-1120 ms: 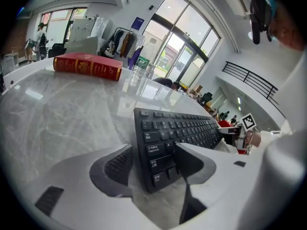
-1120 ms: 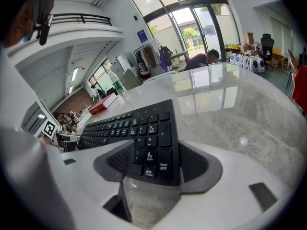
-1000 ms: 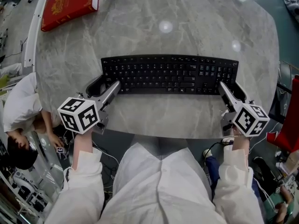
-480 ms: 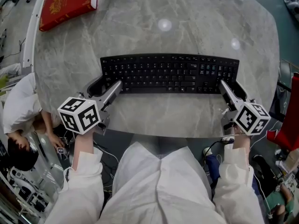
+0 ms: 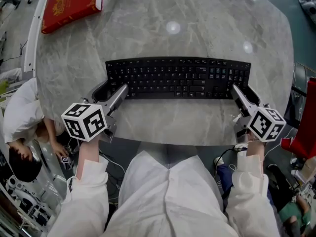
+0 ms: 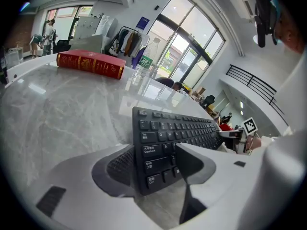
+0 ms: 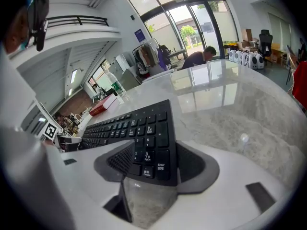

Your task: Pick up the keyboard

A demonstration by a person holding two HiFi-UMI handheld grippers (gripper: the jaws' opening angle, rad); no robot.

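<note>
A black keyboard point(image 5: 177, 78) lies across the middle of the grey marble table point(image 5: 197, 23). My left gripper point(image 5: 109, 92) is shut on its near left corner, one pad at the left side edge and the other against the front edge. In the left gripper view the keyboard point(image 6: 177, 128) runs out from between the jaws of the left gripper point(image 6: 153, 169). My right gripper point(image 5: 245, 94) is shut the same way on the near right corner. In the right gripper view the numeric-pad end of the keyboard point(image 7: 129, 126) fills the right gripper point(image 7: 151, 164).
A red book point(image 5: 71, 4) lies at the table's far left corner, and also shows as the red book point(image 6: 91, 63). The table's near edge runs just under both grippers. A person sits low at the left point(image 5: 19, 117). Chairs and clutter stand to the right of the table.
The keyboard has crept a few pixels to the far left with both grippers still on its corners. Otherwise nothing has moved.
</note>
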